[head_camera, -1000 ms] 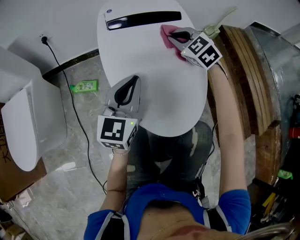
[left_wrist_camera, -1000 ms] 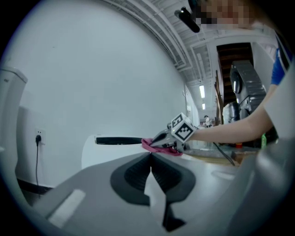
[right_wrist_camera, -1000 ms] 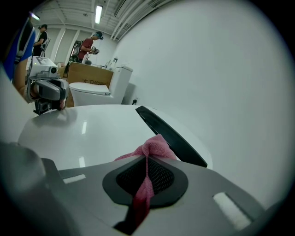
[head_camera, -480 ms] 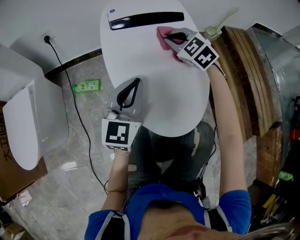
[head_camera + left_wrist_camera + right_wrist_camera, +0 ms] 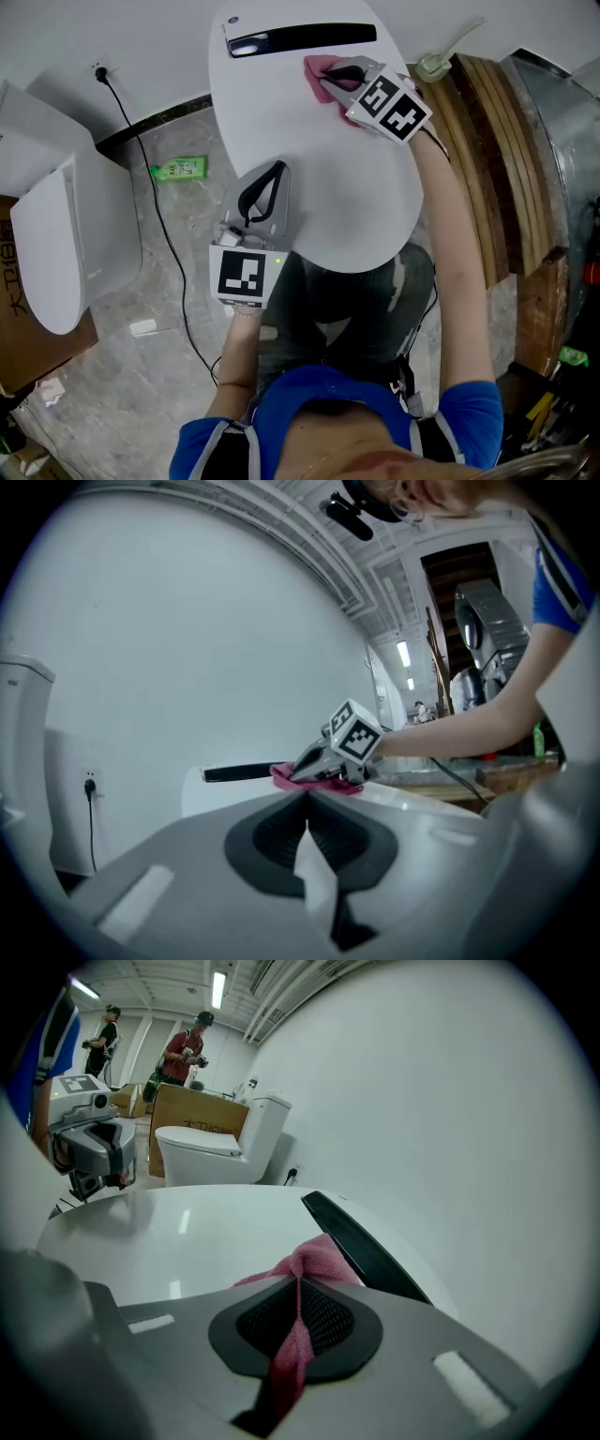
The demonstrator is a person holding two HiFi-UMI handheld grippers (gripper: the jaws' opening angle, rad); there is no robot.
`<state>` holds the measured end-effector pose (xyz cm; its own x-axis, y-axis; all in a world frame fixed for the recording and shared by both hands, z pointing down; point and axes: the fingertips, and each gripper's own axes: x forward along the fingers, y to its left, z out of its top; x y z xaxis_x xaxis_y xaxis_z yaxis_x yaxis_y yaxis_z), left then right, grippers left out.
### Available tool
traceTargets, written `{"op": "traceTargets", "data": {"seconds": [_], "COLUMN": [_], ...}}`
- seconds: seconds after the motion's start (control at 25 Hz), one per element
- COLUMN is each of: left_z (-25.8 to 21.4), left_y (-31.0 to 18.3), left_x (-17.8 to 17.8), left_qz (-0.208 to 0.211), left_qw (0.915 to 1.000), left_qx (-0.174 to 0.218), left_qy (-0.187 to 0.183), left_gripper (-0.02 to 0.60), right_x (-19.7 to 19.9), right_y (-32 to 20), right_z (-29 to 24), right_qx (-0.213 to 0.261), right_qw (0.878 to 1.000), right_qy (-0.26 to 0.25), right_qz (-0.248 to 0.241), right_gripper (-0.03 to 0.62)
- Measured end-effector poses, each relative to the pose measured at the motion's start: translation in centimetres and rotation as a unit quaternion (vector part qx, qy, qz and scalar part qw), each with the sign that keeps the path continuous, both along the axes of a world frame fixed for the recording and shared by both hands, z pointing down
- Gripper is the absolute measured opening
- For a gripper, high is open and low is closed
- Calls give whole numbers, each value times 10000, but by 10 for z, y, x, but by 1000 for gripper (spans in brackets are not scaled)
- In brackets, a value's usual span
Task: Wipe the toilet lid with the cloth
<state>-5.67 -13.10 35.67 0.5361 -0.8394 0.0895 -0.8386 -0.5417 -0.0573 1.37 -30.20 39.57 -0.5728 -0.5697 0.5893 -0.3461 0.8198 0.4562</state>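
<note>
**Head view**
Lid (image 5: pixel 319 178): white, closed, at the centre of the scene. A black strip (image 5: pixel 300 39) crosses its far end.
Cloth (image 5: pixel 313 71): pink, bunched on the far right part of the lid, just on the near side of the strip.
Right gripper (image 5: pixel 328 81): fingers on the cloth, marker cube (image 5: pixel 392 103) to their right.
Left gripper (image 5: pixel 272 178): over the near left edge of the lid, fingers pointing far, well apart from the cloth.
Floor (image 5: pixel 169 319): green bottle (image 5: pixel 178 171) and black cable (image 5: pixel 155 225) left of the lid. A second toilet (image 5: pixel 66 244) stands further left.

**Left gripper view**
Fingers: together, with nothing between them.
Ahead: the right gripper and the cloth, on the far part of the lid.

**Right gripper view**
Fingers: clamped on the cloth. A pink fold runs along the seam between them and bunches at the tips.
Cloth contact: the bunch rests on the lid, just beside the strip.
Background: the left gripper at the left, the second toilet beyond the lid, and two people (image 5: pixel 183 1049) standing far off.
</note>
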Motion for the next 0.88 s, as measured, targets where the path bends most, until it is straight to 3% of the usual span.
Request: {"op": "traceTargets", "data": {"seconds": [0.88], "left_z": [22], "left_y": [12], "left_x": [0], "left_qz": [33], "left_qw": [9996], "left_qx": [-260], "left_qy": [-79], "left_gripper": [3], "right_x": [-52], "right_y": [15], "right_z": [-1], "right_qx": [25], "right_qw": [9990], "right_qy": [83], "right_qz": [-444], "right_gripper": [8]}}
